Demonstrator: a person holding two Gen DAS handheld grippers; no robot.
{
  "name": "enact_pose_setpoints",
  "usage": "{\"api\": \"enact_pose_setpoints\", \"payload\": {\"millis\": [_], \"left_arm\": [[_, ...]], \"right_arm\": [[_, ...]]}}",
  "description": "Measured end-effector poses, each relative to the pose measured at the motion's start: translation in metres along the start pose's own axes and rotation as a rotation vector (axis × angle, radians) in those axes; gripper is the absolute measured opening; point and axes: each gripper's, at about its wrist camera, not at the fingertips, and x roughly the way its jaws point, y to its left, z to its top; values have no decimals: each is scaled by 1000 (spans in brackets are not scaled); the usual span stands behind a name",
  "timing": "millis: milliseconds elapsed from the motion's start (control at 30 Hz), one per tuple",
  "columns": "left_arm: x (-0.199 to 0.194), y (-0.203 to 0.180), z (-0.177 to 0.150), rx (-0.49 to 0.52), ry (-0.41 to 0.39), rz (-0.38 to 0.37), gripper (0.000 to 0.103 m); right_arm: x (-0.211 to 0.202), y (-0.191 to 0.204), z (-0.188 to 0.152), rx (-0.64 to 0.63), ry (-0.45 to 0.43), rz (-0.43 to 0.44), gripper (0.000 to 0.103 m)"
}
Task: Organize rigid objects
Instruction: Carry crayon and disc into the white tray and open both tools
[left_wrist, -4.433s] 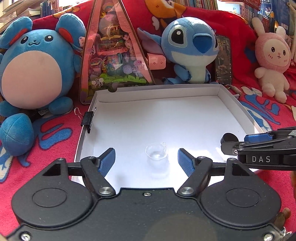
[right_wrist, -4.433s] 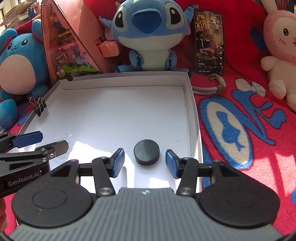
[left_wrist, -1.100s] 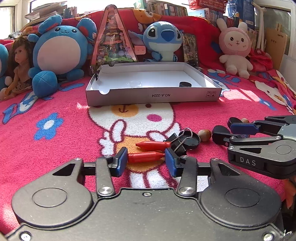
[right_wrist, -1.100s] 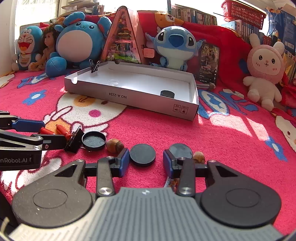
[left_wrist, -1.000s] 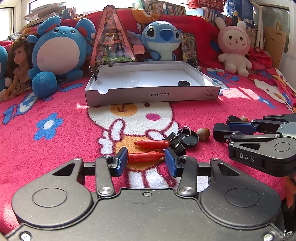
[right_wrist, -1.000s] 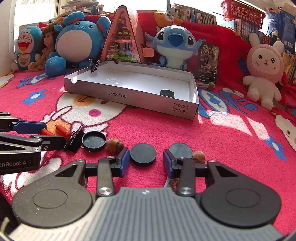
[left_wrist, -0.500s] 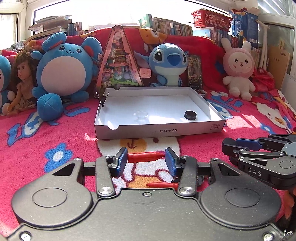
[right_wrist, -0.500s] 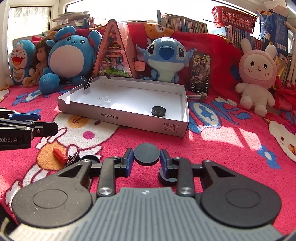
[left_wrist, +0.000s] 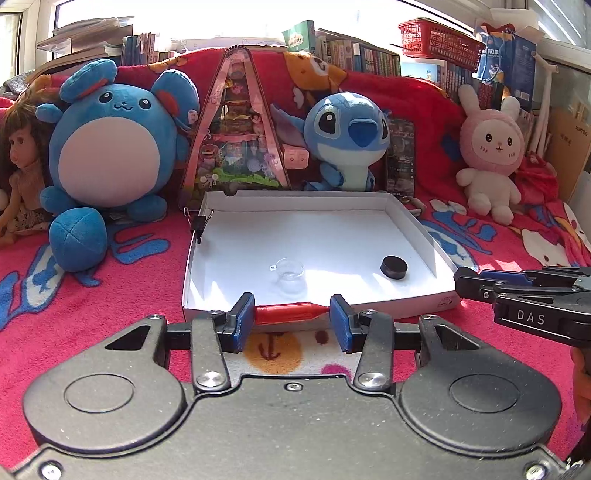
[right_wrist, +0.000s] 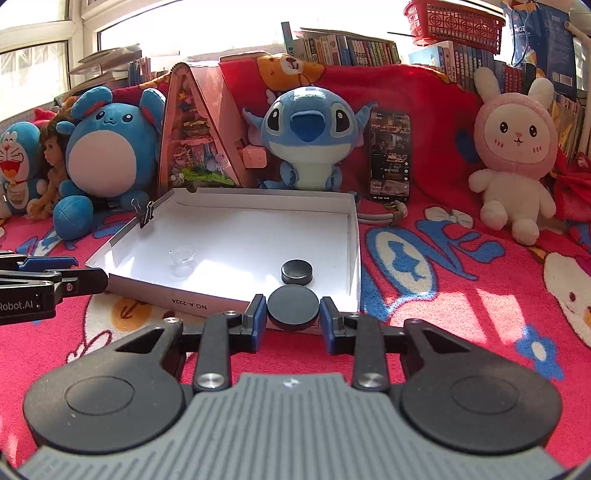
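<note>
**Two loads near the box**

The red peg (left_wrist: 286, 313) lies crosswise in the left claw (left_wrist: 291, 320), pinched end to end, just short of the box (left_wrist: 317, 301) wall. The right claw (right_wrist: 292, 316) clamps a black disc (right_wrist: 293, 307) at the box's near corner. Inside sit a clear cup (left_wrist: 290, 268) and another disc (left_wrist: 393, 266). Best to clear the wall, lower over bare floor, then release. Readable: "DAS", "Robot.AI", "NO.A-222A".

Home bedroom or playroom, plush toys (left_wrist: 110, 155) on cartoon blanket (right_wrist: 461, 280), bookshelves (right_wrist: 354, 48) behind
</note>
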Motion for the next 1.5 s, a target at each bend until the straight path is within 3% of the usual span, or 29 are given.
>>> {"api": "enact_pose_setpoints", "payload": {"millis": [133, 400, 733, 1500], "left_arm": [[29, 3, 20, 13, 80, -41, 42], [82, 10, 56, -22, 126, 10, 42], [142, 10, 74, -16, 235, 48, 43], [176, 4, 70, -12, 274, 63, 43]], "right_arm": [[16, -4, 17, 18, 41, 9, 36], [58, -5, 49, 67, 148, 9, 36], [100, -3, 55, 51, 261, -29, 36], [130, 2, 54, 32, 306, -53, 36]]}}
